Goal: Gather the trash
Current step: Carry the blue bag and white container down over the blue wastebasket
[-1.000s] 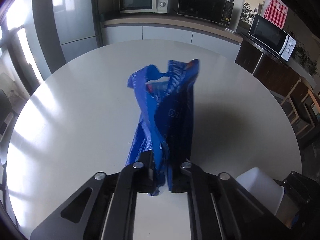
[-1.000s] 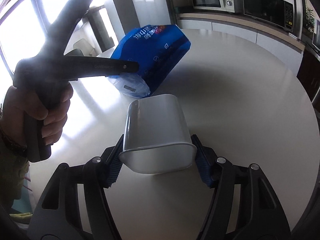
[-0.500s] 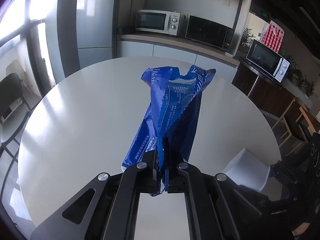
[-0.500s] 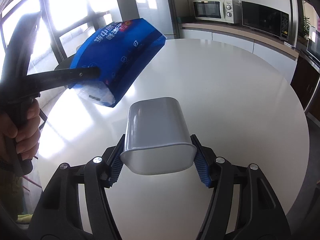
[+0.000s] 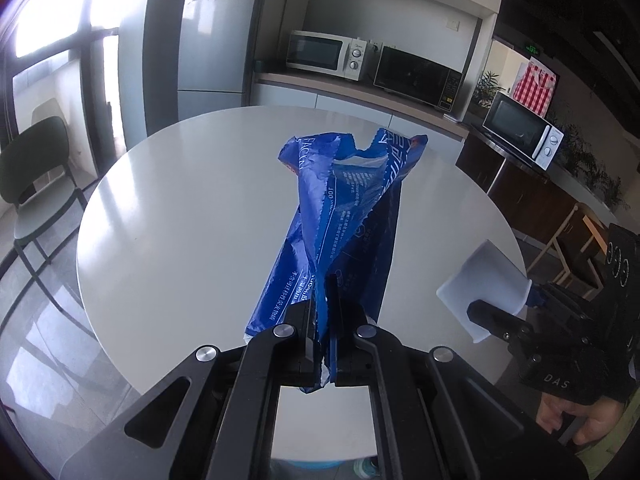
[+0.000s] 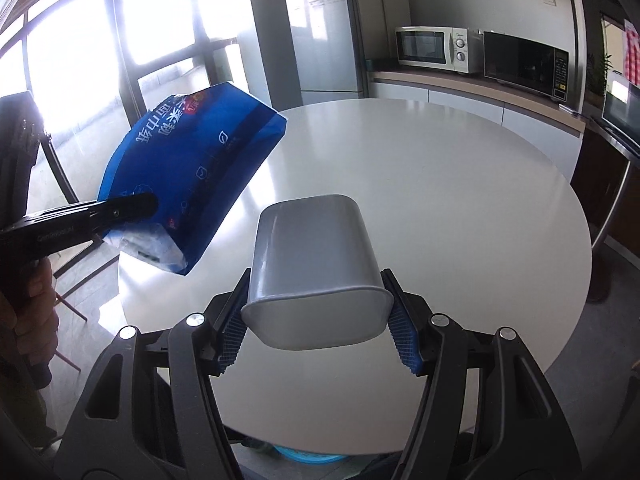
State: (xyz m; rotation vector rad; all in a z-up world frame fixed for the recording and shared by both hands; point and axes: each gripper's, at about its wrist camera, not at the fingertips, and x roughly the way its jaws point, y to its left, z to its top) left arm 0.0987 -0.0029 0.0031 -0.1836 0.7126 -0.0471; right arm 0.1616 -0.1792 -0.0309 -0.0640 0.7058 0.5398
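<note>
Currently left gripper [image 5: 322, 320] pinching blue wrapper [image 5: 344, 220] at bottom edge, dangling above table [image 5: 180, 200]; looking light, crinkly, floppy. Right gripper [image 6: 318, 320] clamping white cup [image 6: 316, 264] sidewalls; likely thin, crushable.

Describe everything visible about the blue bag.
The bag is a crinkled blue plastic wrapper with white print and a small red patch near its torn, open top. It looks limp and empty, its clear-white bottom end showing in the right view. The left claw is shut on its lower end, holding it in the air above the table, touching nothing else.
</note>
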